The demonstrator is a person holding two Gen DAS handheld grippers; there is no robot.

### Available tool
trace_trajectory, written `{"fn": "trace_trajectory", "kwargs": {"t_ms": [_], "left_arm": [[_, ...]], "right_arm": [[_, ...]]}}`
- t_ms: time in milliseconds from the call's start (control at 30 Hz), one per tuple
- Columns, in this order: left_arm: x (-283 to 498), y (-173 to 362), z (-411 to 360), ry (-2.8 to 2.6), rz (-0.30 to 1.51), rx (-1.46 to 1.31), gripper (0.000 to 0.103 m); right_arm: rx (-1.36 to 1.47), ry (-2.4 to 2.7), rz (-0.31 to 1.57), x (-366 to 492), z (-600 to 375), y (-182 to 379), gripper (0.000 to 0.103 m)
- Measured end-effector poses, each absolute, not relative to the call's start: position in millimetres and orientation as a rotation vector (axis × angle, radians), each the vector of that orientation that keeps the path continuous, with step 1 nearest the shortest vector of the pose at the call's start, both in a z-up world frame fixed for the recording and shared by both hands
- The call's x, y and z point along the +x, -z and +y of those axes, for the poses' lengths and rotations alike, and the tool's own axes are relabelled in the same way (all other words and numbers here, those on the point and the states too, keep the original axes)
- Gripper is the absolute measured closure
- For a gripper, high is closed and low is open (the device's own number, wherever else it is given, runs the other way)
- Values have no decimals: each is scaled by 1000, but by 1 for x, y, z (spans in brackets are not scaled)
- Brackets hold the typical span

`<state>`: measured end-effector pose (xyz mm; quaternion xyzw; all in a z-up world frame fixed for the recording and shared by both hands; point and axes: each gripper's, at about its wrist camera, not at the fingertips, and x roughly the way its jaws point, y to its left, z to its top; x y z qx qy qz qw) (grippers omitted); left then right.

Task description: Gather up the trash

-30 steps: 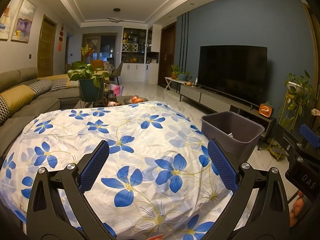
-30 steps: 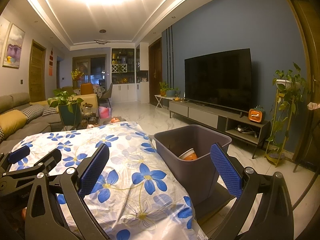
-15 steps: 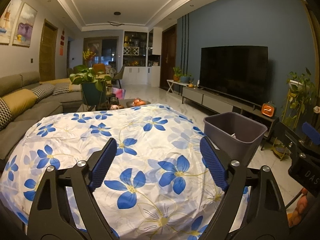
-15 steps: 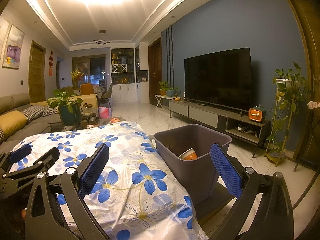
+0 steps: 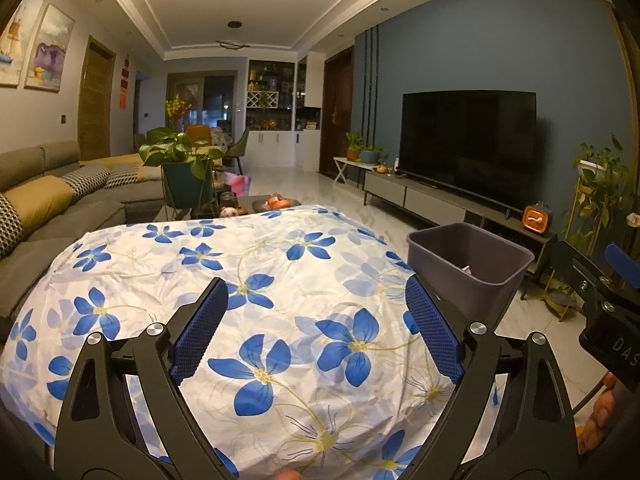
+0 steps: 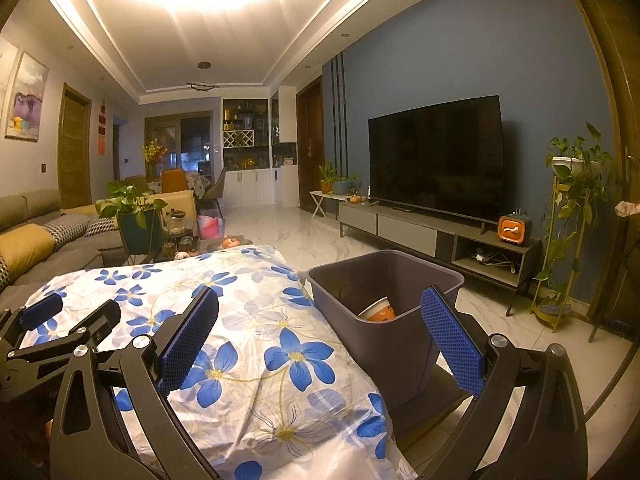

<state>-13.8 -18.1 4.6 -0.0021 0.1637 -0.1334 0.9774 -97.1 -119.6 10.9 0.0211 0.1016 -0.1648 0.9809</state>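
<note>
Fingers (image 5: 200, 336) on both grippers gape empty; paper cup (image 6: 378, 309) lies tilted in bin (image 6: 400, 344), mouth facing up-left.

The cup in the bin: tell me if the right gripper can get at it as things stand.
Probably yes. The right gripper is open and empty, the bin has no lid, and the cup lies near its closer wall; only that wall stands between, so the reach must come over the rim.

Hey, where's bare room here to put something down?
The flowered cloth is bare from its far edge to both grippers, bordered by the sofa and the grey bin. The bin already holds a cup. The low table beyond is crowded.
</note>
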Motion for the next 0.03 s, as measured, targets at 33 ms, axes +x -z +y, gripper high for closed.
{"fn": "trace_trajectory", "kwargs": {"t_ms": [33], "left_arm": [[-14,-5,-19,264,328,-3,14]], "right_arm": [[44,331,205,-98,-121,-11,6]]}}
